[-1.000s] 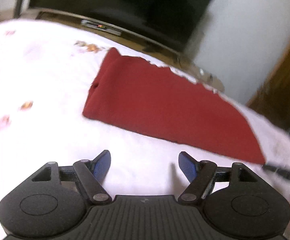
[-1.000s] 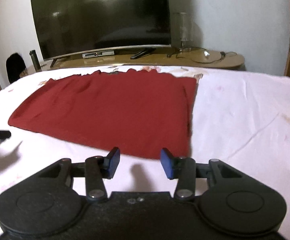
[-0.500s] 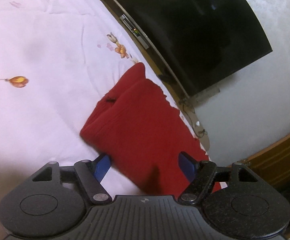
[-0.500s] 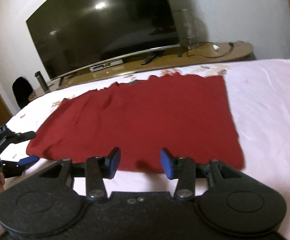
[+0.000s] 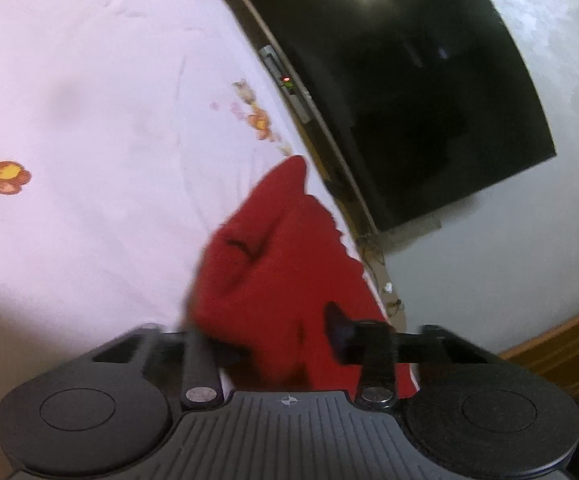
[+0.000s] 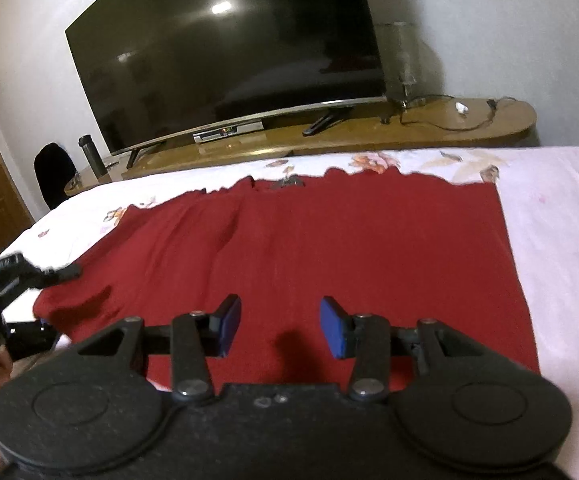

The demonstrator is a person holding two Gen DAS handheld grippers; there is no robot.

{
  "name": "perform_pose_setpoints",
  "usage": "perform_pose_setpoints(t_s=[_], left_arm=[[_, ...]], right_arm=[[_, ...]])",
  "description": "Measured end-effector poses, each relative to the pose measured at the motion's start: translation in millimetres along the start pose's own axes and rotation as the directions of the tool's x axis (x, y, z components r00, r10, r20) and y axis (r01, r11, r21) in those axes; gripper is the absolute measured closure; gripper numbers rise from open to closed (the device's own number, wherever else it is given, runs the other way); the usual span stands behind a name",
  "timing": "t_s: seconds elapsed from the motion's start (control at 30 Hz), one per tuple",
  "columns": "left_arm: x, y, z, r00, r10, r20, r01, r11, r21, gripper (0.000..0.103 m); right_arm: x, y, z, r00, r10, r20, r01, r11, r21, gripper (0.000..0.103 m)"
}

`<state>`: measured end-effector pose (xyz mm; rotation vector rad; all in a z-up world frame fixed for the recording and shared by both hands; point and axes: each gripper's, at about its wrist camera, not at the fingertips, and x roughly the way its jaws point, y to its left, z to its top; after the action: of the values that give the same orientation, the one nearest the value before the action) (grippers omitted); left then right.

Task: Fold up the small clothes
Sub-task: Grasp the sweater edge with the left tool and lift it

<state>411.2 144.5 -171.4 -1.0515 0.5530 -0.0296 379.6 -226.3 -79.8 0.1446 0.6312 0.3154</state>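
Red cloth (image 6: pixel 329 256) lies flat on the bed (image 6: pixel 561 240). The left hand-held gripper (image 5: pixel 285 344) has just been closing on its near left corner, fabric bunched between the narrowed jaws. The right hand-held gripper (image 6: pixel 281 328) hovers half-open over the near edge, holding nothing. Pinch both corners firmly before lifting, keeping the edge taut.
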Motion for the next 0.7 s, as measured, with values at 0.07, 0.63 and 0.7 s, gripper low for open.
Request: perform_pose_setpoints(t_s=[0.07, 0.63, 0.7], left_arm=[[5, 3, 1, 1.0, 0.023, -0.011, -0.023, 0.999, 0.03, 0.091], [-16, 13, -1, 0.999, -0.035, 0.035, 0.033, 0.997, 0.068, 0.094], [-14, 13, 0, 0.999, -0.035, 0.025, 0.033, 0.998, 0.062, 0.093]], right_arm=[[9, 2, 8, 1.0, -0.002, 0.005, 0.002, 1.0, -0.016, 0.077], [57, 23, 4, 0.999, -0.031, -0.029, 0.025, 0.981, -0.191, 0.09], [53, 24, 7, 0.999, -0.032, -0.029, 0.026, 0.98, -0.195, 0.09]])
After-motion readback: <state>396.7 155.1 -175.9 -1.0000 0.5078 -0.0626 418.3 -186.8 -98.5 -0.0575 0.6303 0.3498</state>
